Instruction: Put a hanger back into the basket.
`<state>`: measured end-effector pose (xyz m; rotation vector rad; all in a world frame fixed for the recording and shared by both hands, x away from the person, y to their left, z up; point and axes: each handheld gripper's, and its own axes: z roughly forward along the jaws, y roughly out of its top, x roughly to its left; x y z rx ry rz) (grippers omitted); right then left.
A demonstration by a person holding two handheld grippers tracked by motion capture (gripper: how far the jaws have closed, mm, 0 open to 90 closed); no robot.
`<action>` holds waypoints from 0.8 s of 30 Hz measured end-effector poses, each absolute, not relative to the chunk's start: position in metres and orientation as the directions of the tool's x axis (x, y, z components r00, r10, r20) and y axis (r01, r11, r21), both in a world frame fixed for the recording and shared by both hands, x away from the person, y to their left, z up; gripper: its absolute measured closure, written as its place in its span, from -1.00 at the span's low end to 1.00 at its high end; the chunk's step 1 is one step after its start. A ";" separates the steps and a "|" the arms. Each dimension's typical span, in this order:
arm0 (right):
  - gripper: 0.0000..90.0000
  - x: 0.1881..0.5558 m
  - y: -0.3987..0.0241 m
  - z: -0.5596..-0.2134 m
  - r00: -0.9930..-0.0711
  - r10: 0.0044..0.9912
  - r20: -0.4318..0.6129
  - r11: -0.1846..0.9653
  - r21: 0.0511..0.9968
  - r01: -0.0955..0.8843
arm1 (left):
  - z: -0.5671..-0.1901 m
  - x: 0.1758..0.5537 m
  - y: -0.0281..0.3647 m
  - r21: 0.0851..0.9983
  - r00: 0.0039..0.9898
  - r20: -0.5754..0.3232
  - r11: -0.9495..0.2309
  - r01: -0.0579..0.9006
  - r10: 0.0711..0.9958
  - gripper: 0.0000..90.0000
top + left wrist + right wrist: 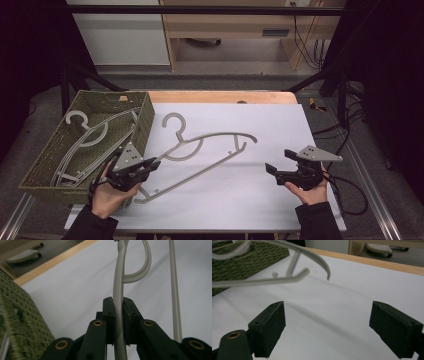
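Table [260, 200]: white sheet over a wooden top, pale wood edge showing along the far side; seen also in both gripper views as a plain white surface.

Basket [145, 117]: olive-green woven, rectangular, open top, at the left side of the table, slightly angled; coarse weave visible close up in the left gripper view [17, 322] and at the upper left of the right gripper view [249, 262].

Hangers in basket [85, 137]: pale grey, lying inside the basket, hook toward the far end; exact number hard to tell.

Hanger [200, 145]: pale grey plastic, thin rounded bar, open hook pointing to the far side, curved shoulder arm ending free at the right, straight lower bar with small pegs; spread over the middle-left of the white sheet, just right of the basket, near end at the left gripper; in the right gripper view [294, 270] raised off the sheet, shadow beneath.

Left gripper [152, 164]: black, grey three-cornered plate on top, held in the left hand beside the basket's near right corner; clamped on the hanger's bar, pads pressed to both sides of it in the left gripper view [118, 315].

Right gripper [280, 161]: black, grey plate on top, held at the right of the sheet, well apart from the hanger; spread wide with nothing between, bare sheet in the gap [327, 327].
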<state>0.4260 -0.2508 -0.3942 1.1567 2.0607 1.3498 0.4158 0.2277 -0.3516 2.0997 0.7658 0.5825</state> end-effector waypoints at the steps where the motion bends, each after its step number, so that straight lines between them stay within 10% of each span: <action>1: -0.73 0.426 -0.251 -0.394 -0.560 0.823 0.097 0.177 0.893 0.415 | -0.347 0.415 0.231 0.819 0.703 0.144 -0.483 0.311 0.697 0.81; 24: -0.87 0.426 -0.258 -0.396 -0.506 0.858 0.085 0.153 0.899 0.410 | -0.290 0.440 0.337 0.885 0.550 0.153 -0.362 0.293 0.821 0.81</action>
